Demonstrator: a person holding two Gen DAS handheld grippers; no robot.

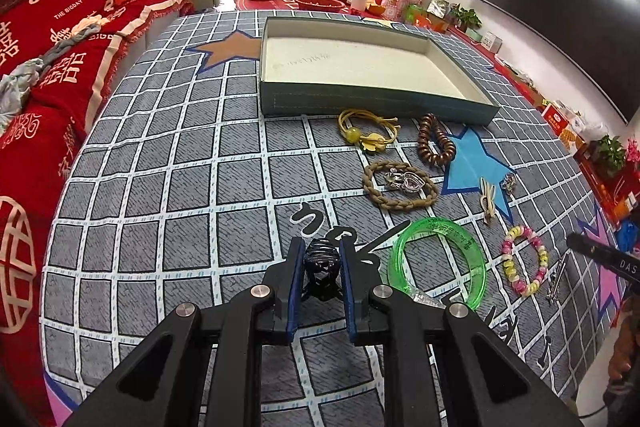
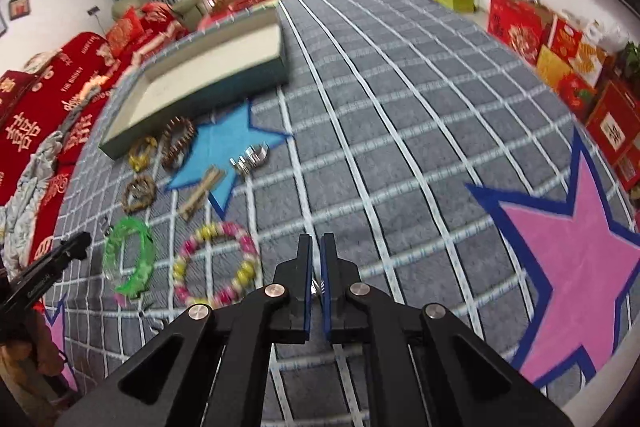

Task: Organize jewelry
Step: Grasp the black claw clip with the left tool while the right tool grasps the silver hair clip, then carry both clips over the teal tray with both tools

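The left tool is clamped on a dark hair claw; its springy curved shell could squirt free. The right tool is pressed together on something small and silvery, barely visible, easily dropped short of the box ahead.

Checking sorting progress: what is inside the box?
Nothing is visible inside the box: the left wrist view shows only its bare pale floor. The strip just behind its near wall is hidden. The jewelry lies on the patterned cloth outside it.

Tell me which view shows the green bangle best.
The left wrist view: the green bangle is sharp, its ring nearly whole, only its near edge behind the gripper. In the right wrist view it is small, blurred and far left.
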